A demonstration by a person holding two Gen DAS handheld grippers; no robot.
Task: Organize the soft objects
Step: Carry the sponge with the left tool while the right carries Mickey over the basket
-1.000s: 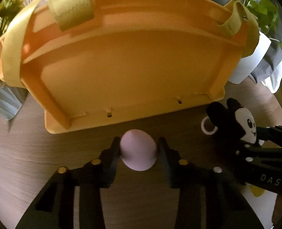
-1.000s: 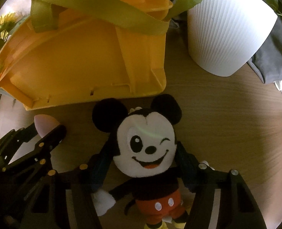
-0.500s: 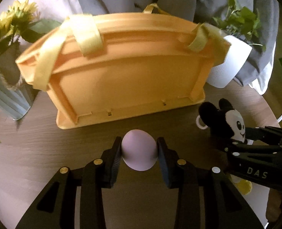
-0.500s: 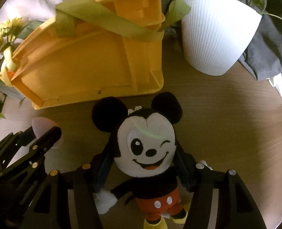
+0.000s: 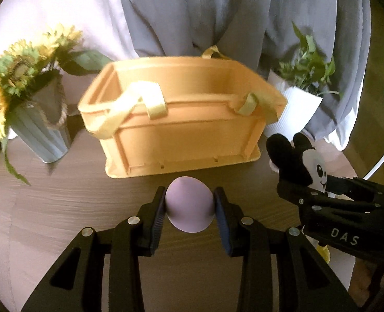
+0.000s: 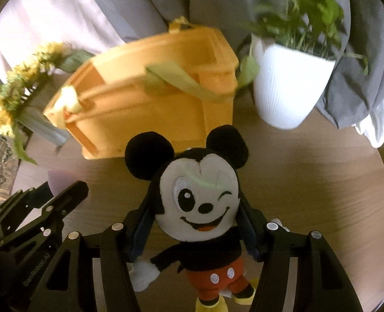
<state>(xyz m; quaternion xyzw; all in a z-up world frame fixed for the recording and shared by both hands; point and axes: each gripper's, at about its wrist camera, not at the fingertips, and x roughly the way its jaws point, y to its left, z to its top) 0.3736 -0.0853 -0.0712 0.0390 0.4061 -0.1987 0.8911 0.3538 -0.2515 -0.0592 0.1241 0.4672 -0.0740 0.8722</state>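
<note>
My left gripper is shut on a soft lilac egg-shaped sponge, held in the air above the wooden table. My right gripper is shut on a mouse plush toy, its pads squeezing the sides of the toy's head while the body in red shorts hangs below. An orange plastic basket with pale yellow straps stands ahead of both grippers, its open top visible and empty as far as I see. In the right wrist view the basket is at upper left and the left gripper at lower left.
A grey vase of sunflowers stands left of the basket. A white ribbed pot with a green plant stands to its right. A person in grey and white clothing stands behind the round wooden table.
Both grippers have risen with their loads and drawn back from the basket. The basket looks smaller and its open top has come into sight.
</note>
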